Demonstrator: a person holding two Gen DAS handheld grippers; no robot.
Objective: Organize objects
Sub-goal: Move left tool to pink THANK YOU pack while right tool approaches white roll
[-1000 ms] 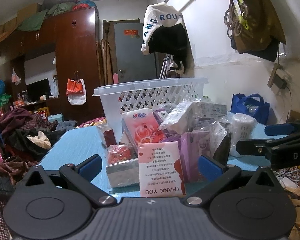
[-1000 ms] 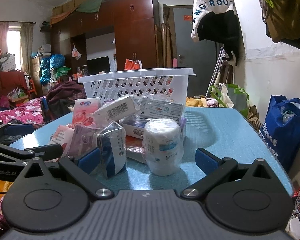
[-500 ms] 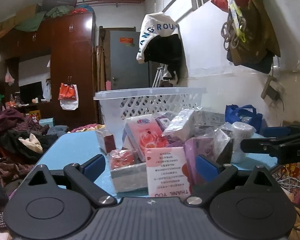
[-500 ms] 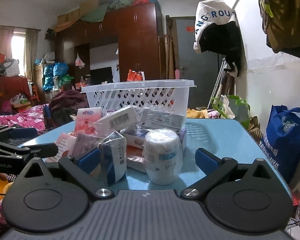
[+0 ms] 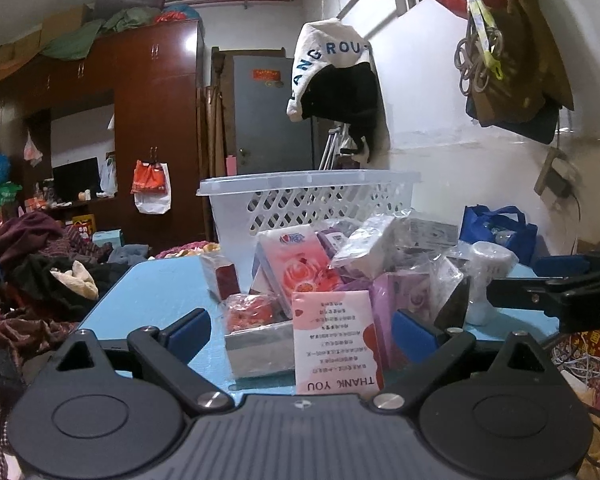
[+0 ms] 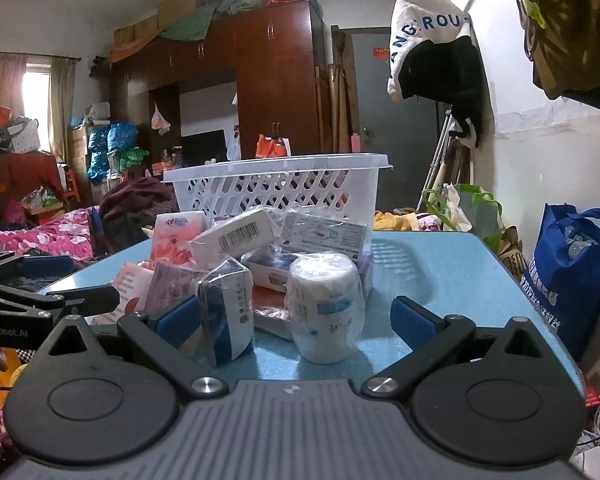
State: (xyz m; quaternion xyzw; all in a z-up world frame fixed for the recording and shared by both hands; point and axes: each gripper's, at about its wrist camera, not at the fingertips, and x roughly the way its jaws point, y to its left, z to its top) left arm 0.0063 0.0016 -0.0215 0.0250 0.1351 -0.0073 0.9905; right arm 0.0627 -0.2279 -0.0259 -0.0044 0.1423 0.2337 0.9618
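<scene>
A pile of wrapped packets lies on a blue table (image 5: 156, 296) in front of a white lattice basket (image 5: 312, 204). Nearest in the left wrist view are a pink "THANK YOU" card packet (image 5: 336, 340), a silver box (image 5: 260, 346) and a red wrapped item (image 5: 248, 312). My left gripper (image 5: 302, 332) stands open at the table's near edge, its jaws apart on either side of the card packet without touching it. In the right wrist view, a white wrapped roll (image 6: 326, 306) and a blue-and-white packet (image 6: 228, 312) sit in front of my open right gripper (image 6: 296, 318). The basket (image 6: 276, 188) stands behind.
A blue bag (image 6: 572, 272) stands on the floor right of the table. Clothes hang on the right wall, among them a white and black garment (image 5: 336, 76). A bed with heaped clothes (image 5: 40, 264) lies left. Each gripper shows at the edge of the other's view.
Both views have dipped a little, so the pile and basket sit slightly higher in frame. Nothing on the table has shifted and both grippers stay open.
</scene>
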